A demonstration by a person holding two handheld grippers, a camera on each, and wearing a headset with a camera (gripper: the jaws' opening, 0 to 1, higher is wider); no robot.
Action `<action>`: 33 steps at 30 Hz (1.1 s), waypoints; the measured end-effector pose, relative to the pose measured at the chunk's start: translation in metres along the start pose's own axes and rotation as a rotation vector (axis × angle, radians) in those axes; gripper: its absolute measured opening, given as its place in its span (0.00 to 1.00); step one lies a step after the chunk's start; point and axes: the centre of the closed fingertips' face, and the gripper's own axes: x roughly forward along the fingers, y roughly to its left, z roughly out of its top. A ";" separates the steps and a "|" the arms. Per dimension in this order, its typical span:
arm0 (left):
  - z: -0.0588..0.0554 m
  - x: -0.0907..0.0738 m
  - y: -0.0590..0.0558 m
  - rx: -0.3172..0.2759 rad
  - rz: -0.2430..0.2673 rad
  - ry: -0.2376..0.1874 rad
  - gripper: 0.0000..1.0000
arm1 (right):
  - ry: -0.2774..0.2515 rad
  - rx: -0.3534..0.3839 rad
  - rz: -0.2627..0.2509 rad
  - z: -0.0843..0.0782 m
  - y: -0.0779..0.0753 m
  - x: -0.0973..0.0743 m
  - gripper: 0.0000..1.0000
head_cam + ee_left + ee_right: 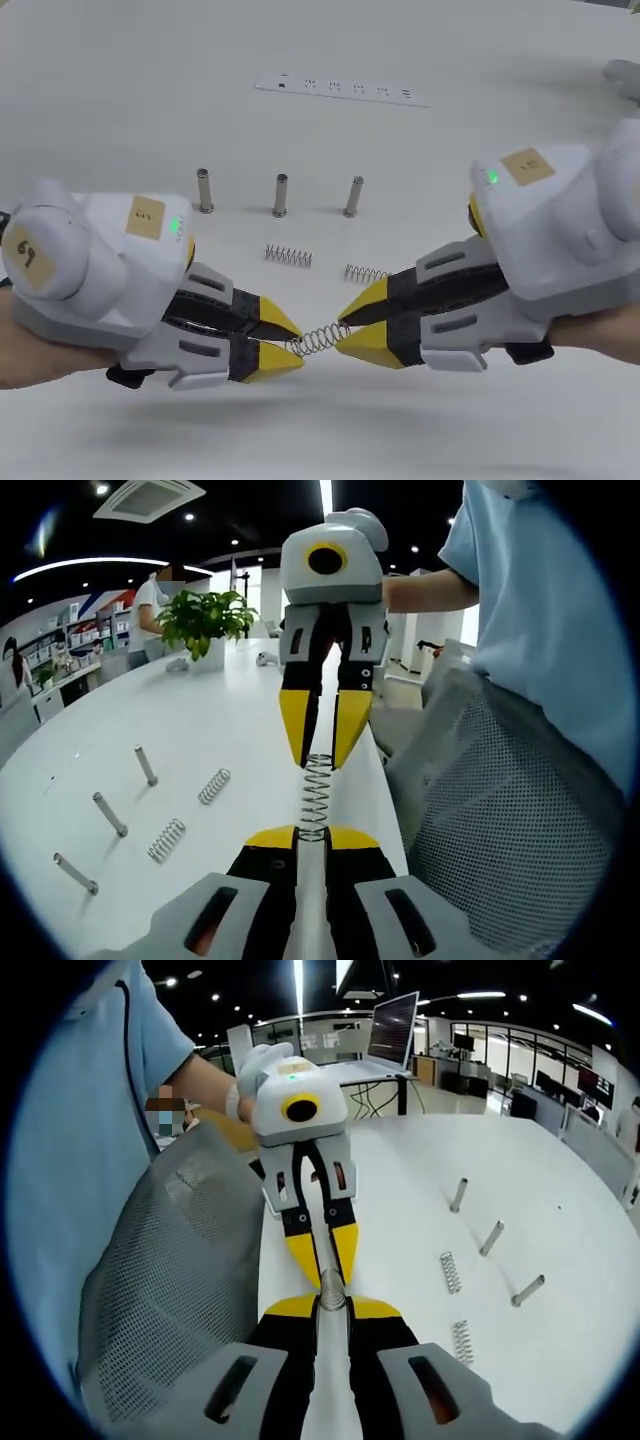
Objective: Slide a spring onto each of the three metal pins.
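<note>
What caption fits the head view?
Left gripper and right gripper share one spring; three bare pins, two loose springs behind.

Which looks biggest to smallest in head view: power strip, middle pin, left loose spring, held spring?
1. power strip, clearly longest.
2. middle pin, left loose spring, held spring: alike in length; held spring is nearest the camera, ends clamped, so unranked.

Two springs (288, 256) before three upright pins (280, 195)
</note>
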 end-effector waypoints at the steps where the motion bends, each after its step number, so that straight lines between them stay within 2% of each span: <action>1: 0.000 0.000 0.000 0.001 0.000 0.001 0.02 | 0.001 -0.001 0.000 0.001 0.000 0.000 0.08; 8: -0.001 0.002 -0.003 0.004 -0.007 0.006 0.02 | 0.011 -0.036 -0.003 0.007 0.003 0.001 0.08; 20: -0.002 0.003 -0.003 0.016 -0.013 0.016 0.01 | 0.034 -0.062 0.007 0.004 0.004 0.001 0.09; 21: -0.002 0.003 -0.004 0.018 -0.014 0.016 0.01 | 0.032 -0.069 0.012 0.004 0.005 0.001 0.12; 22: -0.001 0.003 -0.005 0.019 -0.019 0.017 0.01 | 0.038 -0.077 0.005 0.004 0.004 0.001 0.20; 24: -0.001 0.004 -0.006 0.019 -0.023 0.019 0.01 | 0.080 -0.107 -0.008 0.001 0.002 0.002 0.27; 26: -0.001 0.005 -0.006 0.018 -0.024 0.018 0.01 | 0.097 -0.155 -0.001 0.001 0.003 0.003 0.23; 30: 0.000 0.006 -0.007 0.022 -0.031 0.020 0.01 | 0.133 -0.184 0.019 0.000 0.006 0.008 0.20; 33: 0.001 0.007 -0.007 0.022 -0.032 0.019 0.01 | 0.137 -0.185 0.038 0.000 0.006 0.011 0.16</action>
